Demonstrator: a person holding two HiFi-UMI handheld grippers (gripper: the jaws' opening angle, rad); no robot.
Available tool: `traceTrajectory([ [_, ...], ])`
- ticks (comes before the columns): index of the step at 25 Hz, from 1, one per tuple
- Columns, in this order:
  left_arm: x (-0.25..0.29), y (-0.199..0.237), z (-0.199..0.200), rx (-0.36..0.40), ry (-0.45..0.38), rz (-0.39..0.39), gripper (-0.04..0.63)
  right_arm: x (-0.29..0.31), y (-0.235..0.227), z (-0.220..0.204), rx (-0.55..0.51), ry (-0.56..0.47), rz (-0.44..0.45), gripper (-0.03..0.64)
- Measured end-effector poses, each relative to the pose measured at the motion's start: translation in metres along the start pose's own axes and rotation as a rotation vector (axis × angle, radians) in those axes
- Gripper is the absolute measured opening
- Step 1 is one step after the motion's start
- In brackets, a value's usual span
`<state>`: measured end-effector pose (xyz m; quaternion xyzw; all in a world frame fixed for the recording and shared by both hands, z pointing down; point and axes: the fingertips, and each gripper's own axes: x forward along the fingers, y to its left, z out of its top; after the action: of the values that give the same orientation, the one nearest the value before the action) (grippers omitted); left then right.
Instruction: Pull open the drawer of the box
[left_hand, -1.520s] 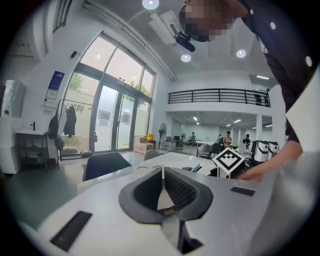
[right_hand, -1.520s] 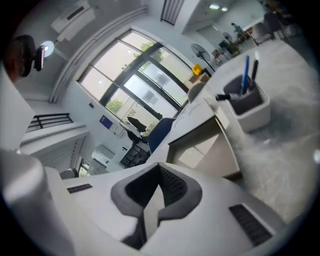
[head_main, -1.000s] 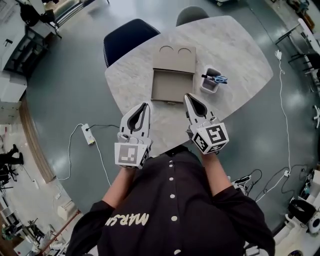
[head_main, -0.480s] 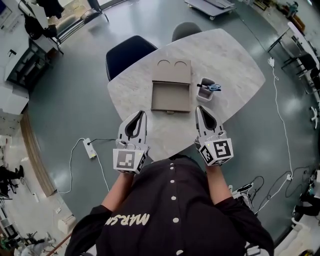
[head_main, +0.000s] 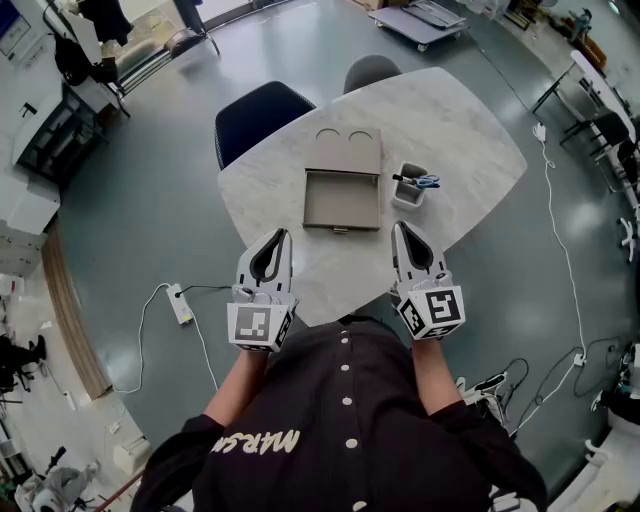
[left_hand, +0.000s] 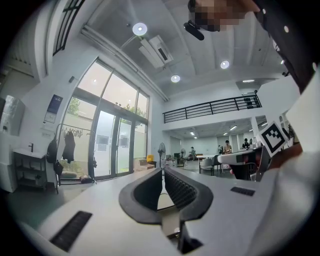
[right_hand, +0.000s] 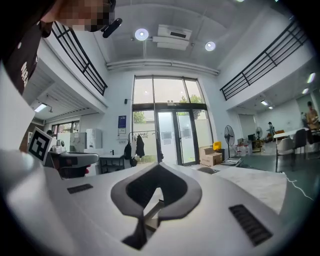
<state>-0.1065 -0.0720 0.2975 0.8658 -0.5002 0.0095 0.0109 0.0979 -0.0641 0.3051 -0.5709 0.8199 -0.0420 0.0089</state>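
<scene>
The beige box (head_main: 346, 150) lies on the marble table (head_main: 460, 120), its drawer (head_main: 342, 198) standing pulled out toward me and empty. My left gripper (head_main: 283, 233) hovers over the table's near edge, left of the drawer and apart from it. My right gripper (head_main: 399, 225) is held just right of the drawer's front, also apart. Both hold nothing, with jaws together. The left gripper view shows the left gripper (left_hand: 162, 170) with its tips meeting, aimed up at the room. In the right gripper view the right gripper (right_hand: 159, 164) is likewise closed. Neither gripper view shows the box.
A small white holder (head_main: 409, 186) with scissors and a pen stands right of the box. Two chairs (head_main: 262, 110) sit at the table's far side. A power strip (head_main: 180, 303) and cables lie on the floor at left.
Both grippers have drawn back from the open drawer toward my body, the right one moving further right. The drawer stays open.
</scene>
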Motion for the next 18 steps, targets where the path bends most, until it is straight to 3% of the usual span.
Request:
traceTrajectory([
  [18, 0.0022, -0.0069, 0.0017, 0.008, -0.003, -0.009, 0.026, -0.0002, 0.0019, -0.0009, 0.006, 0.012, -0.001, -0.004],
])
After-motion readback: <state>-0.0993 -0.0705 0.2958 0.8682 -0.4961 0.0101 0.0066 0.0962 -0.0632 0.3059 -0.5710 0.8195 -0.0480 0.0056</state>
